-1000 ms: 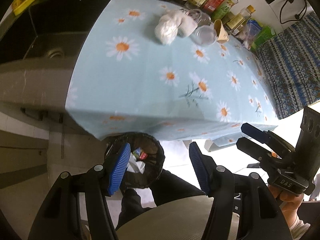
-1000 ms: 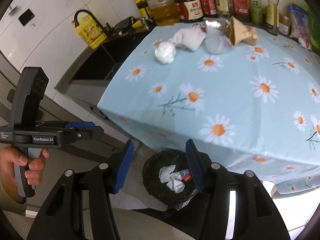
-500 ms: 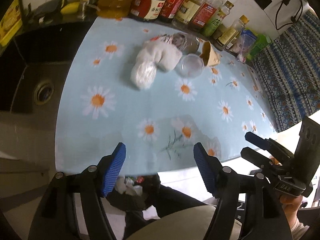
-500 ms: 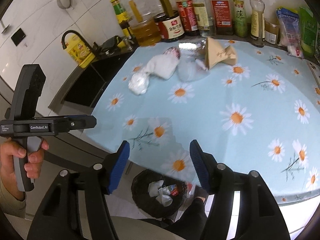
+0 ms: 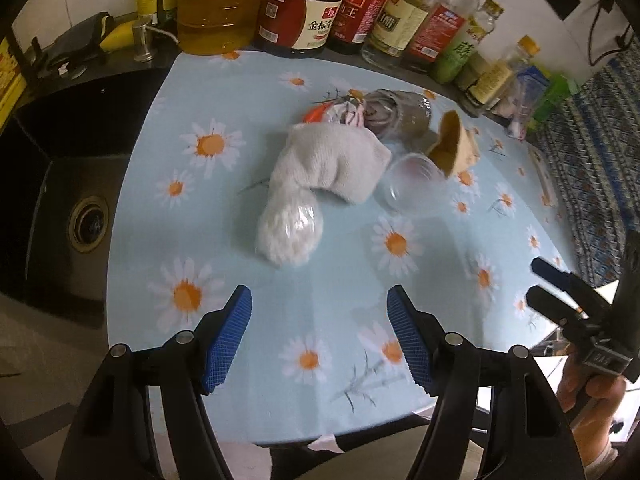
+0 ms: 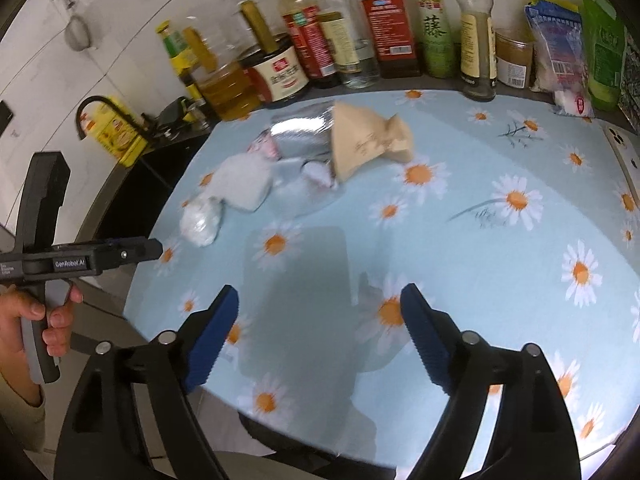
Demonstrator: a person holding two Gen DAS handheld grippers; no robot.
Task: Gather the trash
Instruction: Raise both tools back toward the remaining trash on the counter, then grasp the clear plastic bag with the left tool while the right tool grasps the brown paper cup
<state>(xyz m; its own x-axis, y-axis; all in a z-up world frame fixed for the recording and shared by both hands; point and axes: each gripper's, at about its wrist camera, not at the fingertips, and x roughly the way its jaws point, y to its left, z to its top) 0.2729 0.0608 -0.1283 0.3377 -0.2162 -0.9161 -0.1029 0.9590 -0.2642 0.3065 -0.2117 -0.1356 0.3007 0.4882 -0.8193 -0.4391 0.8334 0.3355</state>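
We hold our left tool low over the near part of the surface, which has a light blue cloth with daisies on it. Its two blue fingers are wide apart and hold nothing. Our right tool is over the same cloth, and its blue fingers are wide apart and hold nothing too.

The trash sits in a little heap in the middle of the cloth, ahead of both tools and well apart from them. Closest to our left tool is a white wad in clear wrap. It touches a soft white cloth lump behind it. Just to the right lies a clear plastic cup on its side. A torn brown paper bag leans beside the cup, and a shiny crumpled wrapper lies at the back of the heap.

A row of sauce and oil bottles stands along the far edge. A dark sink is to the left of the surface.
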